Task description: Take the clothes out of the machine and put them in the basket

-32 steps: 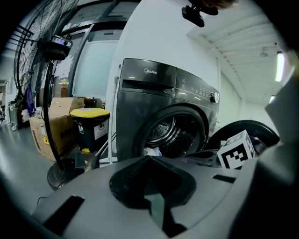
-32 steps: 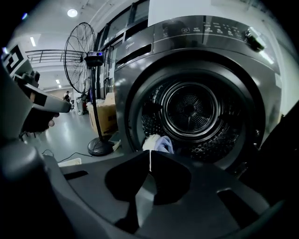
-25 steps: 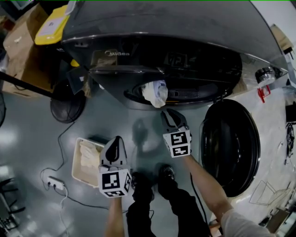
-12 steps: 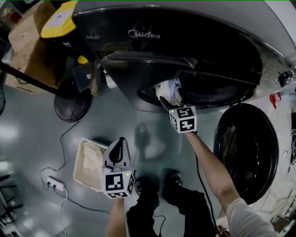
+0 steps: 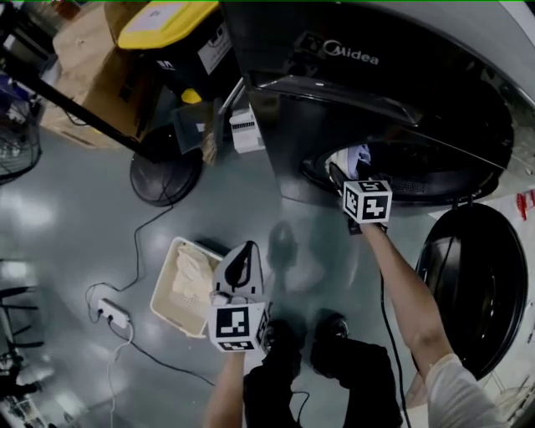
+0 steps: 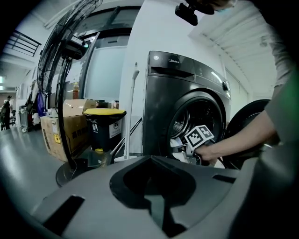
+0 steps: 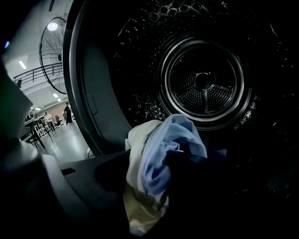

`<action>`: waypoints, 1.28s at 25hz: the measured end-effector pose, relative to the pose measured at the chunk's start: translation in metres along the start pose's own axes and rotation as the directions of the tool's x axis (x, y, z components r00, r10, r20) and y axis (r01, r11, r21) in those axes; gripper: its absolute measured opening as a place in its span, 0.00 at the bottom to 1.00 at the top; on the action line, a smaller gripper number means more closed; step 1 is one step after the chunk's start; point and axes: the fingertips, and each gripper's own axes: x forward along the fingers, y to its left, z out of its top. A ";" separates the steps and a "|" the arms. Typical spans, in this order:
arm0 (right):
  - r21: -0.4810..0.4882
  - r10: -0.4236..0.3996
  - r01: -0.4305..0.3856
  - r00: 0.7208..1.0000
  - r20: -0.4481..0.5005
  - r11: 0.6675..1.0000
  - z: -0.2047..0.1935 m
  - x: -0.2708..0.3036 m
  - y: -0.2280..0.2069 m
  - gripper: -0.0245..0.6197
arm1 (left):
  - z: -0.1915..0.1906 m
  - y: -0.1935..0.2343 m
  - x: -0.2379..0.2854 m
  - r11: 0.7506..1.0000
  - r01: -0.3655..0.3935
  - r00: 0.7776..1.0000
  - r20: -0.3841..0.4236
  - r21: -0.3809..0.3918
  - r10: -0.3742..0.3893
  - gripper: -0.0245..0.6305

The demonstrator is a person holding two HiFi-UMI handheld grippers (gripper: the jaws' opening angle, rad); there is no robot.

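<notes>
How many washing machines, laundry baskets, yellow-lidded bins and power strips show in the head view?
Dark grey front-loading washing machine: 1
Beige rectangular plastic basket: 1
Black bin with yellow lid: 1
White power strip on the floor: 1
Total: 4

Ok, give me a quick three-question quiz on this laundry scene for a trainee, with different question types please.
1. True or false: the machine's door is shut.
2. What is between the right claw's jaws? A) cloth B) a cable C) nothing
3. Which claw is nearest the basket?
Key: 1. False, the door hangs open. 2. A; the jaws have just been closing, with cloth bunched between them. 3. The left claw, shut and empty.
</notes>
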 end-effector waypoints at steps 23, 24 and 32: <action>-0.118 0.013 0.000 0.993 0.115 0.993 0.063 -0.182 0.050 0.20 | 0.052 -0.044 -0.069 0.997 0.055 0.997 -0.052 -0.051 -0.058 0.06; -0.122 0.014 0.000 0.994 0.110 0.993 0.061 -0.193 0.056 0.20 | 0.052 -0.045 -0.076 0.997 0.059 0.996 -0.064 -0.054 -0.063 0.06; -0.114 0.009 0.002 0.995 0.096 0.993 0.077 -0.262 0.080 0.20 | 0.100 -0.048 -0.103 0.996 0.056 0.997 -0.054 -0.067 -0.060 0.06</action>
